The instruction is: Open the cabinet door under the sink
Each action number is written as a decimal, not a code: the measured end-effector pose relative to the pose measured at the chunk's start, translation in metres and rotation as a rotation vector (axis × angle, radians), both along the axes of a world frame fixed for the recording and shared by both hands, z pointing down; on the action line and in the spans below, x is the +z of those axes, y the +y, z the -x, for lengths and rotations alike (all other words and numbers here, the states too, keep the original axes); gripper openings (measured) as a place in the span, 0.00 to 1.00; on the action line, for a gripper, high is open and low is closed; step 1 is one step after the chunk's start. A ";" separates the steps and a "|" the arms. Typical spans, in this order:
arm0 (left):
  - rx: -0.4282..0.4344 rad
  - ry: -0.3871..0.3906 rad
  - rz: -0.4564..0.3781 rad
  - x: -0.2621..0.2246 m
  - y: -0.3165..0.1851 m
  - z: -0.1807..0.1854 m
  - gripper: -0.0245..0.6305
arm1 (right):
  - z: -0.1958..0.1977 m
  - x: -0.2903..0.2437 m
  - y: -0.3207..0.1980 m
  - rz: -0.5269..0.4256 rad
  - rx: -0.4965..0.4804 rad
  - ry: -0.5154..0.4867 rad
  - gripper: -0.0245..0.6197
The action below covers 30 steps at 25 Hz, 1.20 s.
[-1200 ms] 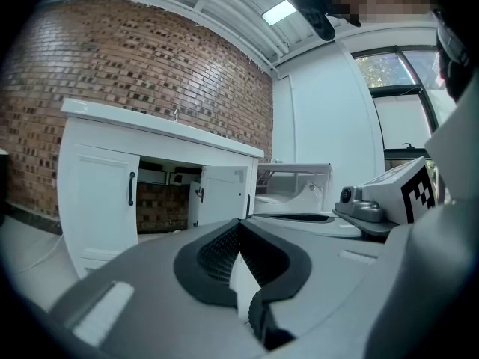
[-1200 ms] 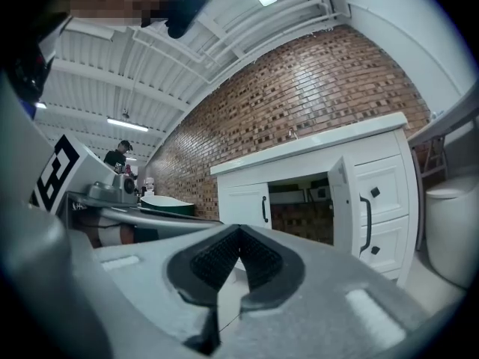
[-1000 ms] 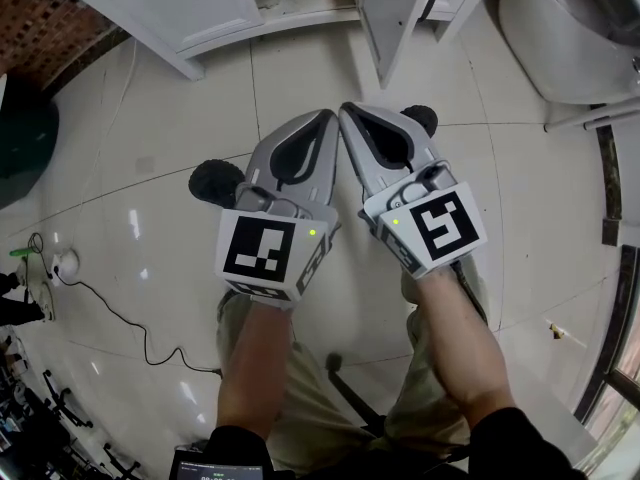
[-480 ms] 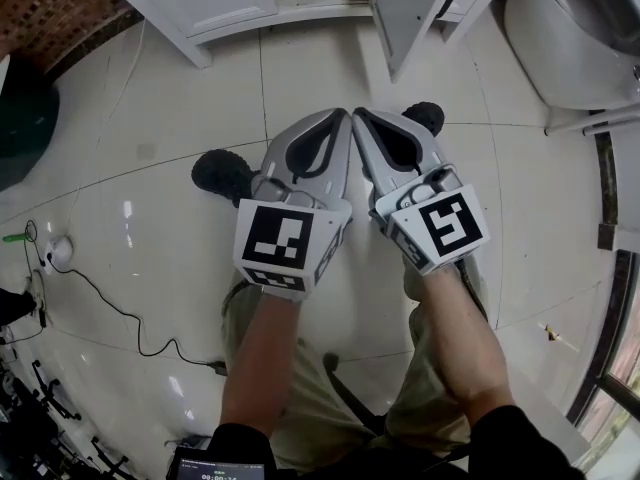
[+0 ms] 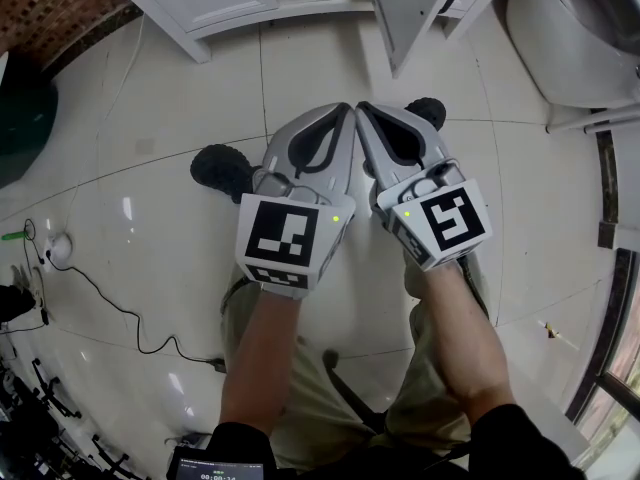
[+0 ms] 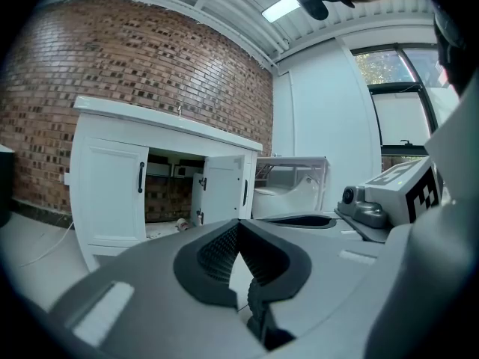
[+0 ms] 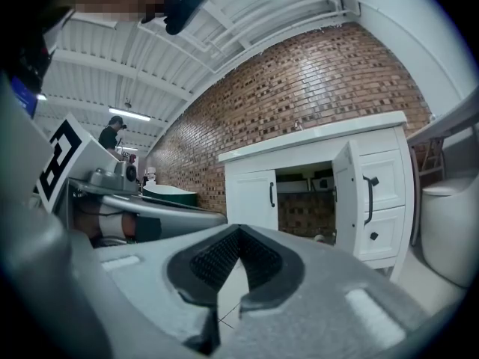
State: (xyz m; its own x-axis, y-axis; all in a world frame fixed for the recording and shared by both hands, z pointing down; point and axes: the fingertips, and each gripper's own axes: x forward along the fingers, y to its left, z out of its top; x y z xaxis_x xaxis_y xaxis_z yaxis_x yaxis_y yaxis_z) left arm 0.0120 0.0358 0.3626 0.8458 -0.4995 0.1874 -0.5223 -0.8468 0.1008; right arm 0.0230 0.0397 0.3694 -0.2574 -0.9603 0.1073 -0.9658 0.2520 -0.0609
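The gripper views show the whole white sink cabinet against a brick wall; the head view clips it at the top edge. Its door stands open, mid-frame. The left hand-held gripper and right hand-held gripper, side by side, each have jaws pressed together, empty.

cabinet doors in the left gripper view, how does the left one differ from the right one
The left door is shut flat; the right door is swung open. The left door shows its outer face and black handle; the right door shows its inner face with hinges. Both are white.
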 end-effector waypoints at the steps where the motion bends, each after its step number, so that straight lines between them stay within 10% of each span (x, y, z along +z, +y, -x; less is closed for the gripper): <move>1: 0.000 -0.001 0.000 0.000 0.000 -0.001 0.06 | -0.001 0.001 0.000 0.003 0.000 -0.001 0.02; 30: -0.001 -0.008 -0.008 0.005 0.001 -0.003 0.06 | -0.003 0.004 0.001 -0.006 -0.009 -0.005 0.02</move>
State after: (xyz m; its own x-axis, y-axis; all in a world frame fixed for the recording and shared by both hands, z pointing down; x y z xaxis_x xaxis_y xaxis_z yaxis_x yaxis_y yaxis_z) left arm 0.0154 0.0368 0.3678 0.8441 -0.5014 0.1900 -0.5236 -0.8472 0.0904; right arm 0.0262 0.0409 0.3736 -0.2664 -0.9586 0.1002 -0.9632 0.2610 -0.0640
